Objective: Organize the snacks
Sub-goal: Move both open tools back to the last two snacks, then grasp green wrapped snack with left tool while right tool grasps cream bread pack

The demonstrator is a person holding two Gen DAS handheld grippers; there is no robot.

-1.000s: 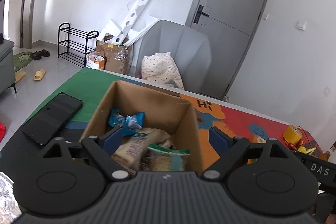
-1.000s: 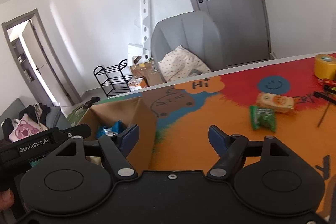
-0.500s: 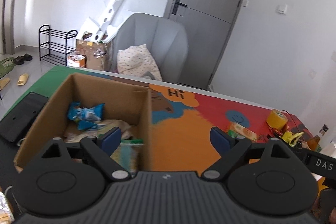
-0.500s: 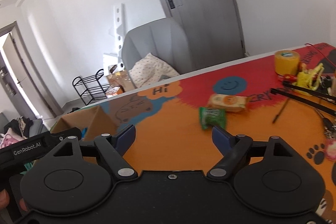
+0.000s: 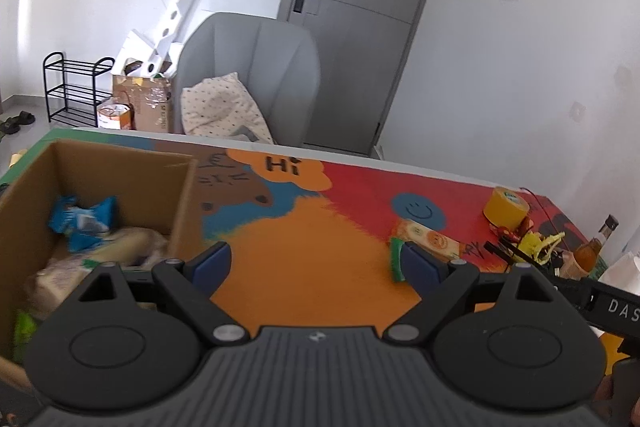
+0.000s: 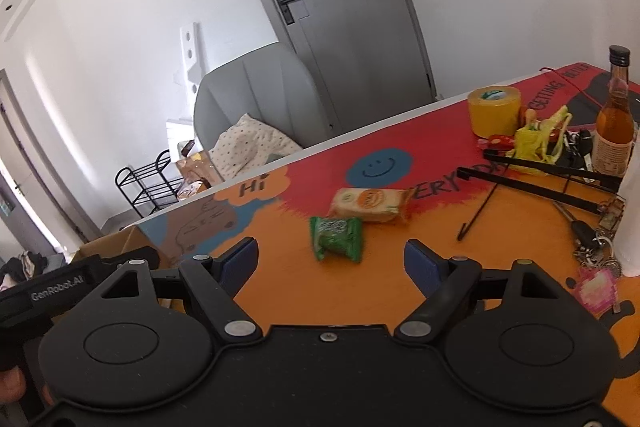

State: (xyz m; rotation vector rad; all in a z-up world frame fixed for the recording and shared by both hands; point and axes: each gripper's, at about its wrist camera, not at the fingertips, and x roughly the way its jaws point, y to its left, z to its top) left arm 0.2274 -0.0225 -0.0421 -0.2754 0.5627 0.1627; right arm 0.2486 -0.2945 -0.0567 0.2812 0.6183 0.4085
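Note:
A green snack packet [image 6: 337,233] lies on the orange part of the table mat, with an orange-and-cream snack packet [image 6: 370,203] just behind it. My right gripper [image 6: 331,261] hangs open right in front of the green packet, nothing between its fingers. In the left wrist view the same two packets, green [image 5: 396,259] and orange [image 5: 430,239], lie behind the right fingertip of my open, empty left gripper [image 5: 316,263]. At the left stands the cardboard box [image 5: 182,203] with a blue packet [image 5: 82,221] and other snacks inside.
A yellow tape roll [image 6: 495,110], a brown glass bottle [image 6: 614,119], black rods [image 6: 540,179], keys [image 6: 592,239] and yellow clutter [image 6: 538,139] crowd the table's right end. A grey chair [image 5: 256,67] with a cushion stands behind the table. The other gripper's body [image 6: 48,287] shows at left.
Both grippers have swung right, from over the box toward the middle of the mat. The two loose packets now sit closer and more central before the right gripper, whose jaws stand slightly wider.

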